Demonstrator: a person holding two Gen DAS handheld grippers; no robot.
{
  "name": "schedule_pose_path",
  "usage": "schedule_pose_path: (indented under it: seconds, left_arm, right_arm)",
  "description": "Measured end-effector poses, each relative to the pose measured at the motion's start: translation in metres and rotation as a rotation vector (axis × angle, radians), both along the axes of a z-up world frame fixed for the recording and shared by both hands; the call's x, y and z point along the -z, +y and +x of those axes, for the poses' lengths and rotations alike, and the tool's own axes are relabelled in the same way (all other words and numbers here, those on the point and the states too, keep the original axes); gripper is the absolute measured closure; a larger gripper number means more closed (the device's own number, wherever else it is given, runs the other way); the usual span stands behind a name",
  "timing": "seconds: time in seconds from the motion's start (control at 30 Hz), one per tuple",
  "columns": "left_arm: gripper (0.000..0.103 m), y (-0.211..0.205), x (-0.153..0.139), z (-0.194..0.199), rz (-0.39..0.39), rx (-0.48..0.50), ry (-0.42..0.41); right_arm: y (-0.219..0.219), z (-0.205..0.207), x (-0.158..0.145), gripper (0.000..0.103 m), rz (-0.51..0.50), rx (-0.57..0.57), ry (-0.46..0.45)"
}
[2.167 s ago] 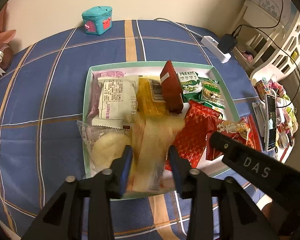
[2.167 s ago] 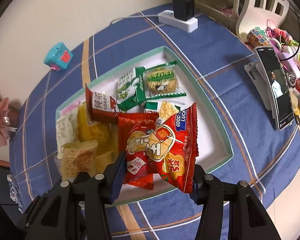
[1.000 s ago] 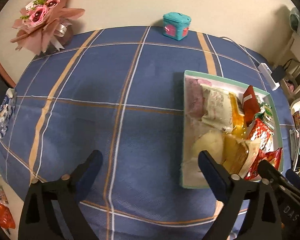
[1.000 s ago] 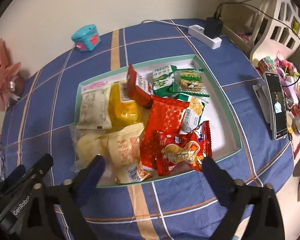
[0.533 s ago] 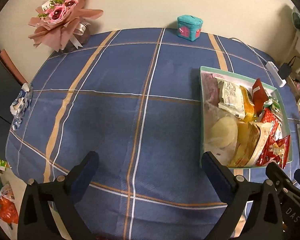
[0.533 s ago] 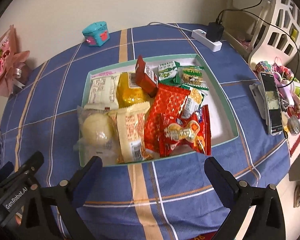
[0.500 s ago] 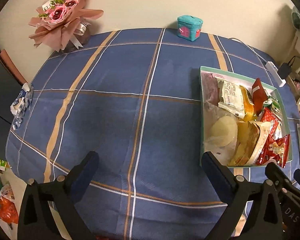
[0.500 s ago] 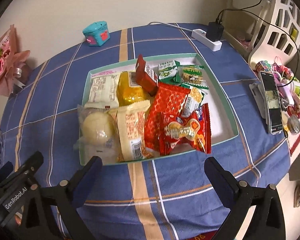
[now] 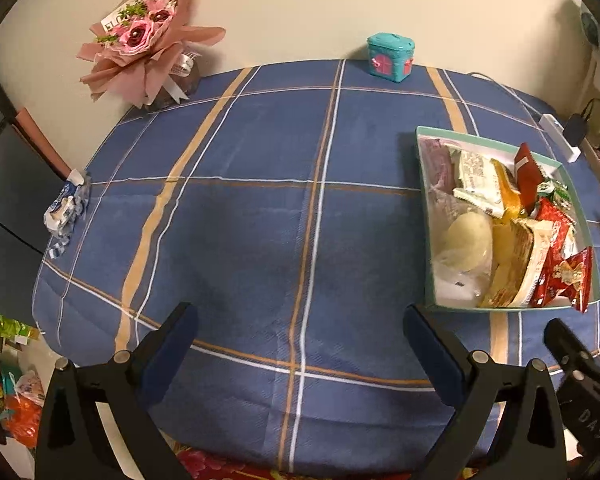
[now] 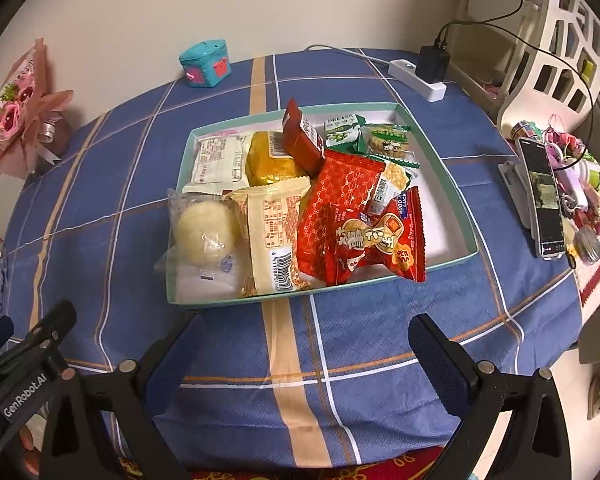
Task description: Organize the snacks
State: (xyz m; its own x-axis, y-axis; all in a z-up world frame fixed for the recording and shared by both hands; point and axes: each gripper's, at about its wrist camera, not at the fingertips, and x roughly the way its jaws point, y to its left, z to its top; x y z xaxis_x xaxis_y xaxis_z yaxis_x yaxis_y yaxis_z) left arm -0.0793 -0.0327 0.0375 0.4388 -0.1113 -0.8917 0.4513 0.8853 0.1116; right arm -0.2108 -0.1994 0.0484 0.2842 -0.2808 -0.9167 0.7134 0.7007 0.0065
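**Inspector:** Start with the table (image 9: 260, 220), under its blue plaid cloth. The green-rimmed tray (image 10: 466, 254) sits toward its right side, and all the snacks lie in it, crowded and overlapping. Report your claws.

**Assistant:** Your left gripper (image 9: 296, 332) is spread wide with nothing between the fingers, over bare cloth. Your right gripper (image 10: 304, 340) is likewise released and empty, hovering just short of the tray's near rim.

**Inspector:** And the relation that matters?

**Assistant:** The tray lies straight ahead of your right gripper, its long axis running across that view. From the left it sits well off to the right, so the right hand is the nearer. The red peanut packet (image 10: 380, 240) droops over the near rim at the right; the cream barcode packet (image 10: 274, 236) lies lengthwise toward you; the clear bag with the pale bun (image 10: 204, 236) fills the near left corner.

**Inspector:** What can't you vouch for?

**Assistant:** A pinkish pack at the far left corner is mostly buried. The small green packets (image 10: 364, 136) at the back overlap — I cannot count them. Most print is too small to read.
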Motion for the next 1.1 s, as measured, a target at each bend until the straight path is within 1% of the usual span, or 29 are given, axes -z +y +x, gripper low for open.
schedule_pose_path:
  seconds: [0.4,0.7,1.1]
  left_arm:
    - [0.001,0.0039,0.0009,-0.0009,0.003,-0.006,0.014]
    - [0.001,0.0027,0.0040,0.0008,0.005,0.001,0.037]
    - [0.001,0.0030,0.0061,0.0031,0.017,-0.007,0.047]
  right_arm:
    - [0.0017,-0.0008,-0.0044,0.000,-0.015,-0.003,-0.018]
    - [0.0008,0.0012,-0.0030,0.000,-0.007,-0.007,-0.017]
    - [-0.0003,0.0026,-0.0008,0.000,0.001,-0.019,-0.008]
